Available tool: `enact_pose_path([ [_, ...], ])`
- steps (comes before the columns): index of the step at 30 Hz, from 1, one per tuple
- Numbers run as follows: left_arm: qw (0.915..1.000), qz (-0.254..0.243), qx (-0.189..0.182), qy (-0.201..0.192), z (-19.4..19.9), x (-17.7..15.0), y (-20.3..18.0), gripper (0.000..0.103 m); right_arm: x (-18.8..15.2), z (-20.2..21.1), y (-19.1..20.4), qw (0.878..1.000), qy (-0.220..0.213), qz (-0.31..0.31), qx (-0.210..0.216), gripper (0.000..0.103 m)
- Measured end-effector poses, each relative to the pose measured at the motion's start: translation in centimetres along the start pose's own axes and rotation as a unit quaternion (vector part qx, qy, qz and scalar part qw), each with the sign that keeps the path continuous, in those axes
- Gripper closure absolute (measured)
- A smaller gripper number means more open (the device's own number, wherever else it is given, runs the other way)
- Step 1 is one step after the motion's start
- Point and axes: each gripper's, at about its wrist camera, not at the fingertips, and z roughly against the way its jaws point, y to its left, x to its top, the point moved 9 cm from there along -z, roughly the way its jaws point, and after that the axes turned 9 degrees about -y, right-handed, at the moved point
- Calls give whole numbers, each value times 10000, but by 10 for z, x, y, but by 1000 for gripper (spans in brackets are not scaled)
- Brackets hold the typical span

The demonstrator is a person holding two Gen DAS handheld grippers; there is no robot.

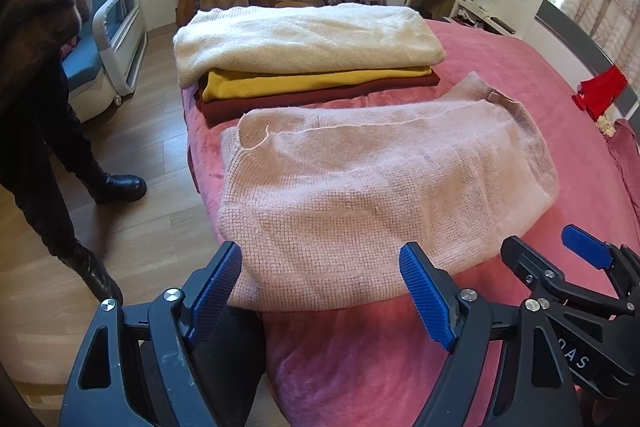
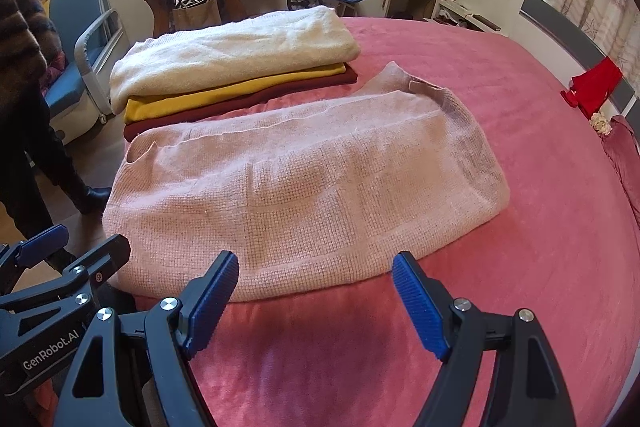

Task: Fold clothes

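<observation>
A folded pink knit sweater (image 1: pixel 360 195) lies on the pink bedspread (image 1: pixel 500 75), also in the right wrist view (image 2: pixel 304 195). Behind it is a stack of folded clothes: a cream sweater (image 1: pixel 304 39) on a yellow garment (image 1: pixel 312 83) on a dark red one (image 1: pixel 288 99); the stack shows in the right wrist view too (image 2: pixel 232 47). My left gripper (image 1: pixel 324 287) is open and empty at the sweater's near hem. My right gripper (image 2: pixel 316 291) is open and empty at the same hem; it also shows in the left wrist view (image 1: pixel 560 259).
A person in dark trousers and boots (image 1: pixel 116 187) stands on the wood floor left of the bed. A blue-grey chair (image 1: pixel 108 39) is beyond. A red item (image 1: pixel 600 91) lies at the bed's right edge. A table, wheelchair and desk stand at the back.
</observation>
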Motion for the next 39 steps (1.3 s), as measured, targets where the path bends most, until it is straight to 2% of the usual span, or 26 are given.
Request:
enact_pose_path([
  [4,9999,-87,-50,-57,2,3,-3,21,0,1,-2,10000,-9,-27,-15,22],
  [9,9993,51,-381,17,3,2,-6,21,1,4,-3,10000,-25,-64,-25,22],
  [14,9994,-155,-247,-197,8,8,-8,21,-1,4,-3,10000,-24,-86,-34,22],
  [20,9998,-41,-182,95,3,2,-4,21,-5,3,-4,9998,-20,-185,-9,22],
  [23,9999,-85,-59,-16,3,2,-1,21,-6,4,-5,9997,-25,-226,-19,22],
  [32,9988,-21,-181,-461,13,9,-1,26,-3,4,-8,9997,-50,-256,-24,22],
  [39,9993,82,-236,-291,12,4,0,23,-4,3,-7,9997,-35,-245,-9,22],
])
